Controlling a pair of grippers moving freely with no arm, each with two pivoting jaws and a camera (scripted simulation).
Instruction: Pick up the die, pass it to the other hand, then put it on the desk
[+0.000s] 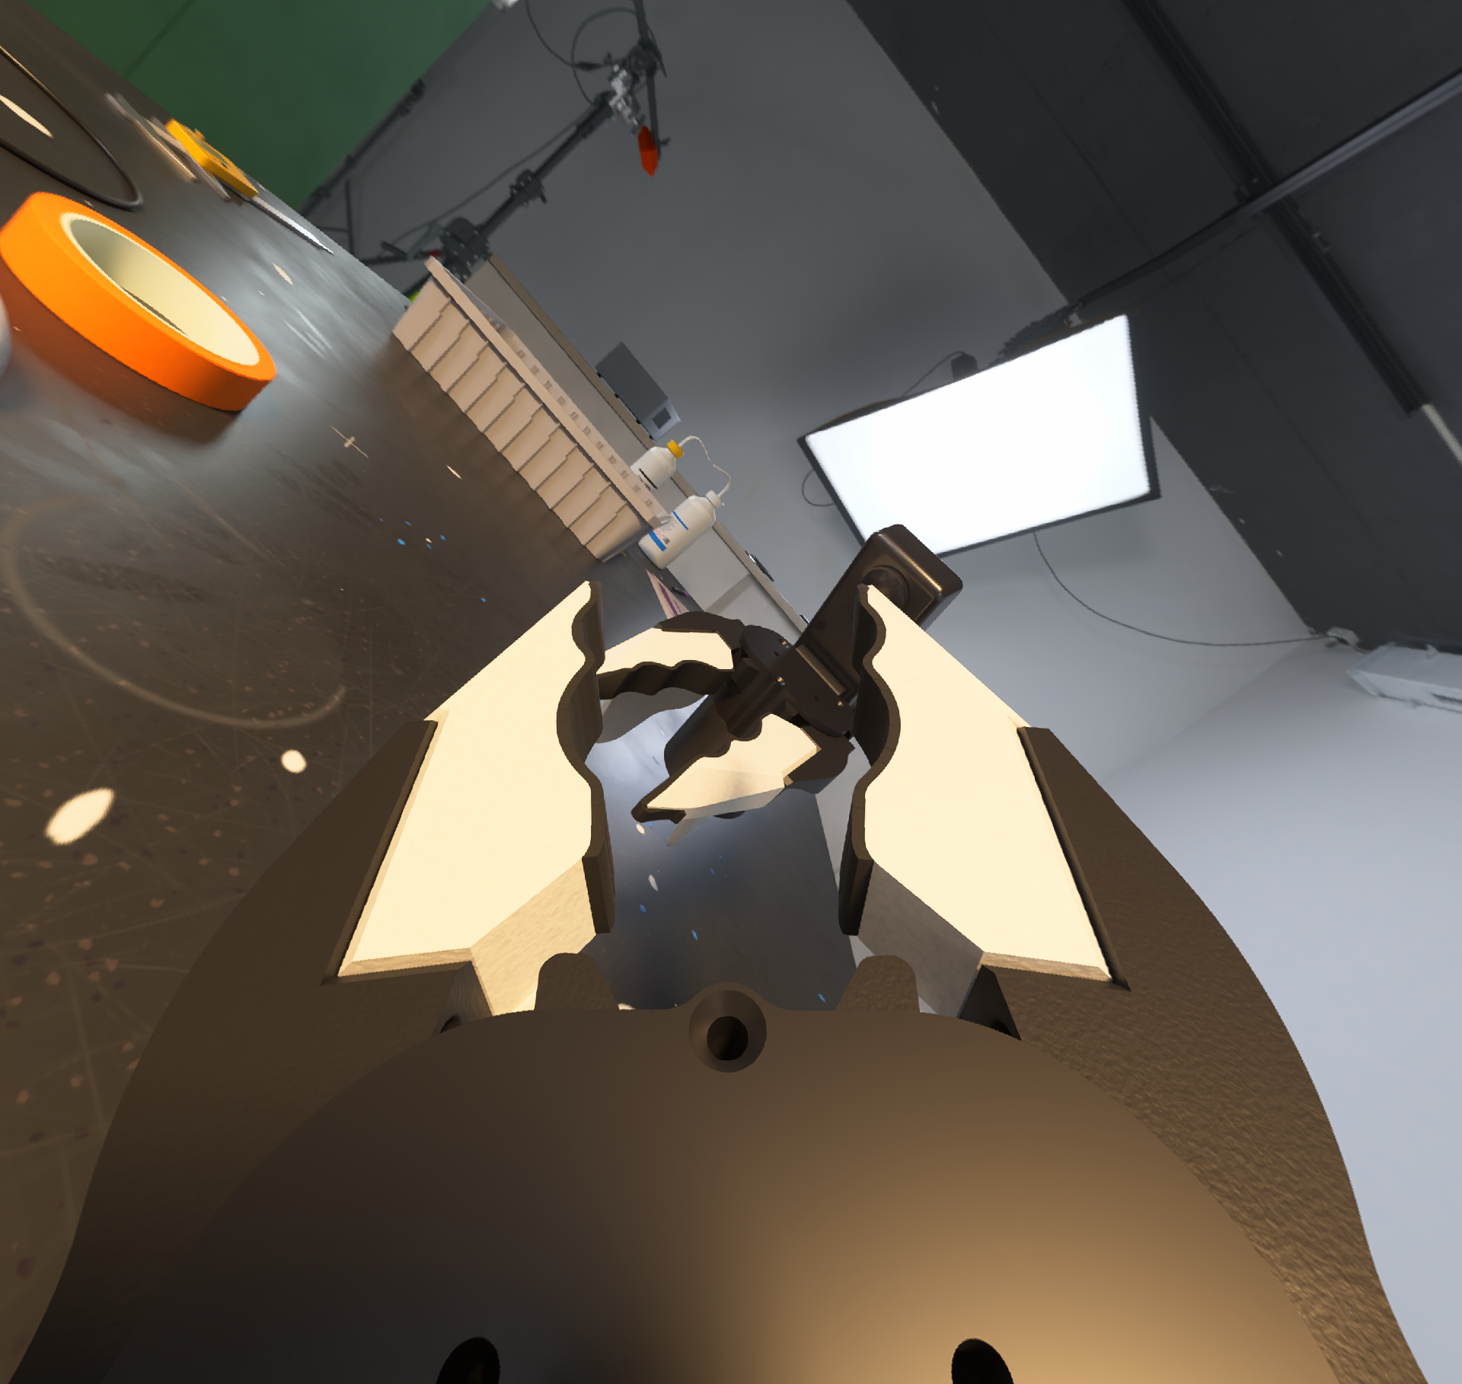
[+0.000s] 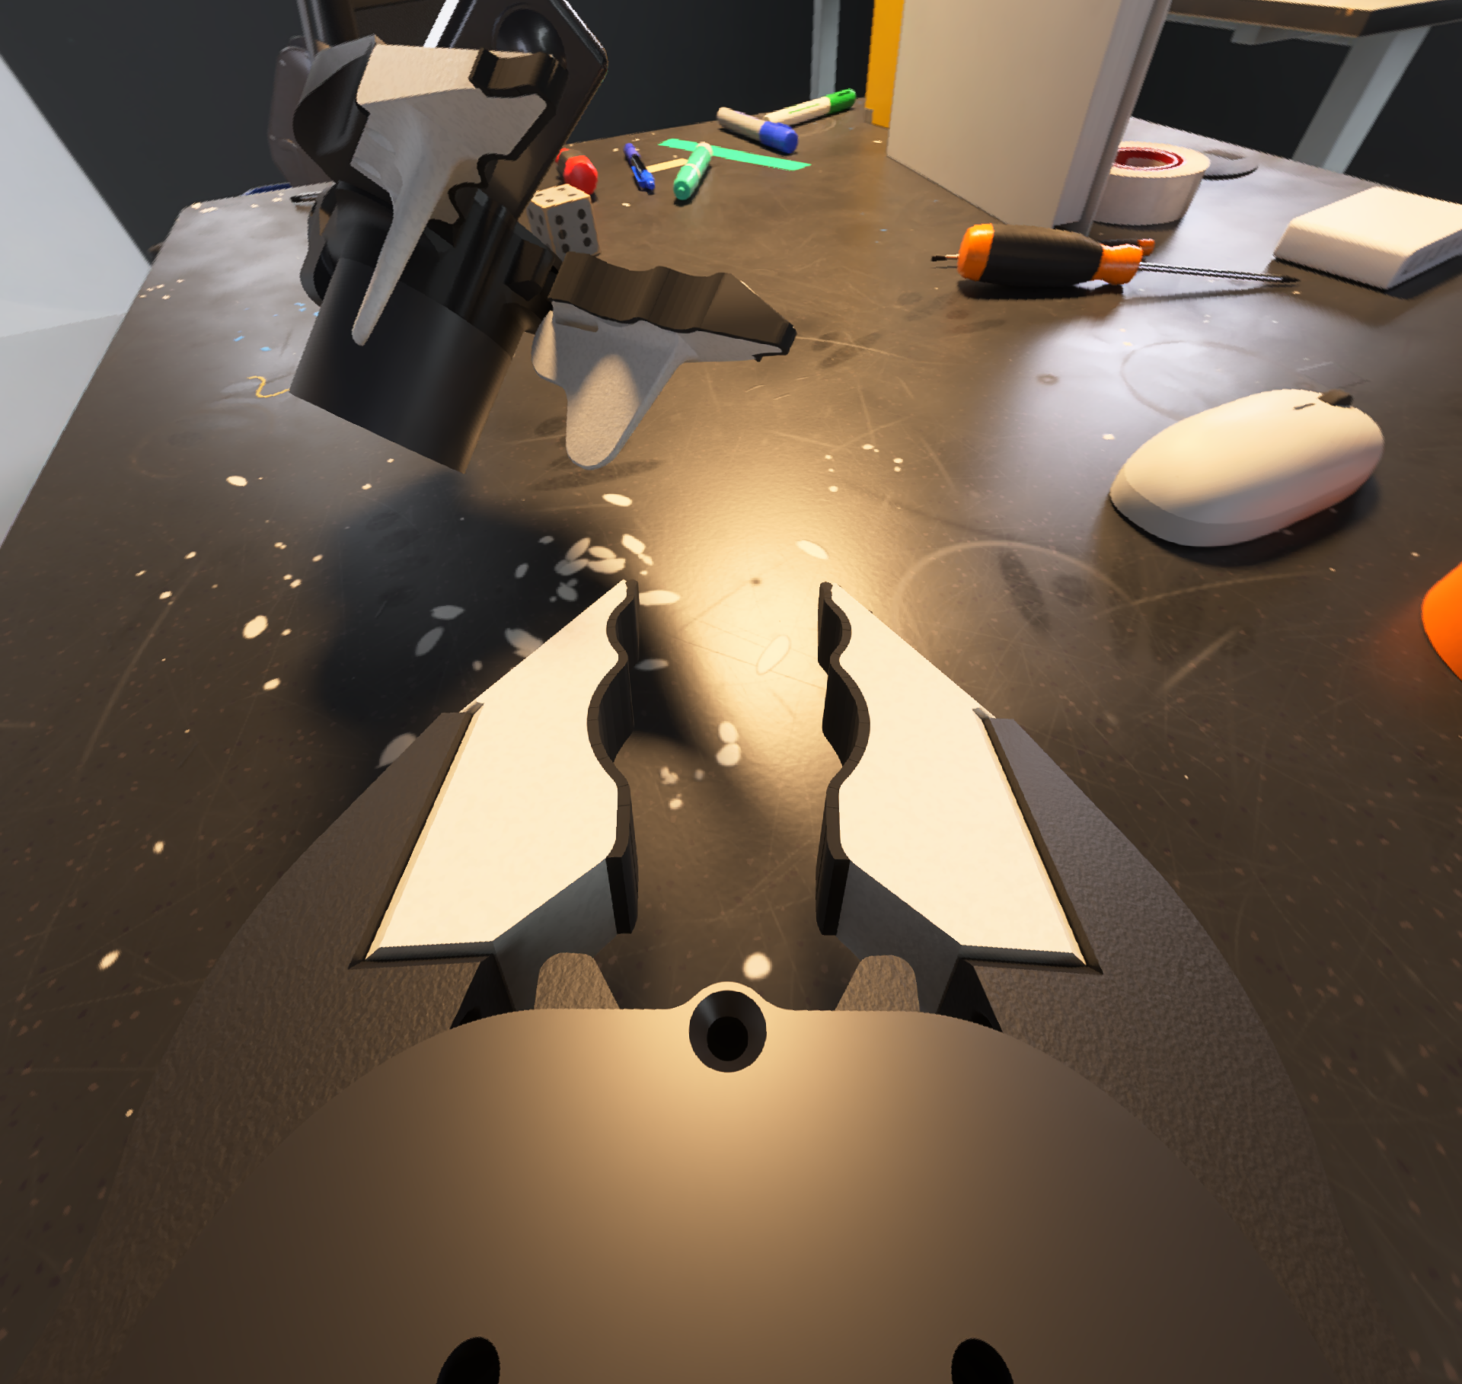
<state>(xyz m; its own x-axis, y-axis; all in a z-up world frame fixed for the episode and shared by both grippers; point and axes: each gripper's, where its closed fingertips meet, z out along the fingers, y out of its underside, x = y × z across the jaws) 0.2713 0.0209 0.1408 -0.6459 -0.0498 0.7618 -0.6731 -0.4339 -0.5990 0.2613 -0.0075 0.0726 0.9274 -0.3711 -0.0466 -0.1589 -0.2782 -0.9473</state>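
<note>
A white die with black pips (image 2: 566, 221) lies on the dark desk (image 2: 870, 413) at the far side, partly hidden behind my left gripper (image 2: 475, 397). It does not show in the left wrist view. My left gripper (image 1: 728, 610) is open and empty, hovering above the desk and tilted. My right gripper (image 2: 728, 595) is open and empty, low over the desk's near middle. The two grippers face each other; the right gripper (image 1: 625, 749) shows open between the left one's fingers.
Near the die lie a red marker (image 2: 577, 171), a blue pen (image 2: 639, 167) and a green marker (image 2: 692, 171). A screwdriver (image 2: 1044, 254), a white mouse (image 2: 1250, 460), a white tape roll (image 2: 1155, 183) and an upright white panel (image 2: 1020, 57) stand to the right. An orange tape roll (image 1: 134, 302) sits nearby.
</note>
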